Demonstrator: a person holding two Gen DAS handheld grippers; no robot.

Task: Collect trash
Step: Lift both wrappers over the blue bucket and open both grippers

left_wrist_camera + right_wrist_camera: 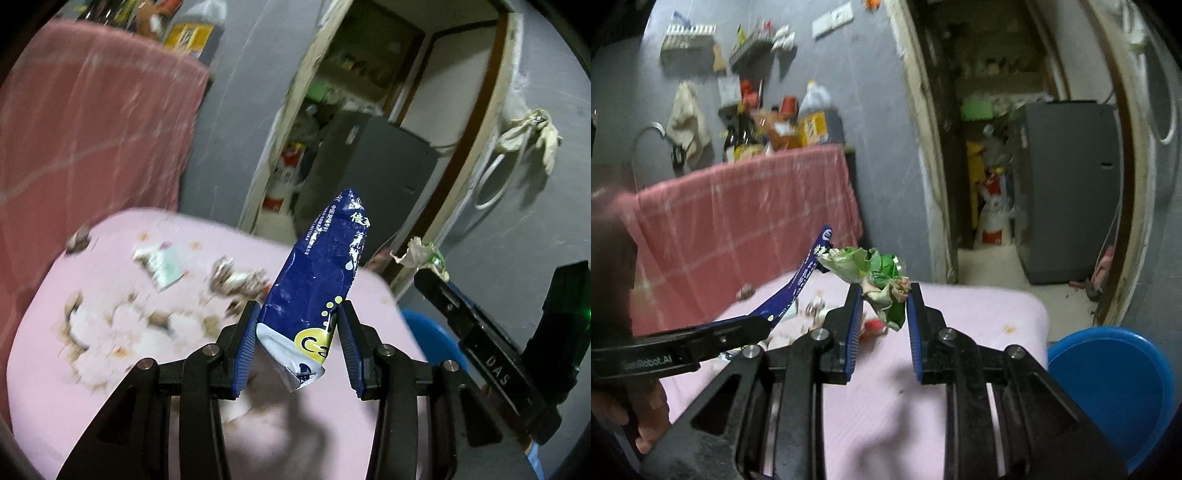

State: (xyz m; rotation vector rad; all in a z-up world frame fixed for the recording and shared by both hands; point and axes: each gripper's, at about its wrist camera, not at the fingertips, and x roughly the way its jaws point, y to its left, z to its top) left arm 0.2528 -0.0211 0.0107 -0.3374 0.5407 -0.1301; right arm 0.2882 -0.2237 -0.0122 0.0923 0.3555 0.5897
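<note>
In the left wrist view, the left gripper [297,328] pinches a crumpled blue wrapper [321,269] near its bottom end, lifted above the pink table [325,435]; the tall free end could lever it out of the pads. Blurred scraps [159,266] lie scattered on the cloth, and a red-draped counter [92,122] stands behind. In the right wrist view, the right gripper [884,299] clamps a crumpled green wrapper [882,280] at the fingertips, a shallow hold that might slip. A blue bin [1115,391] sits beside the table, a doorway [1015,147] beyond it.
</note>
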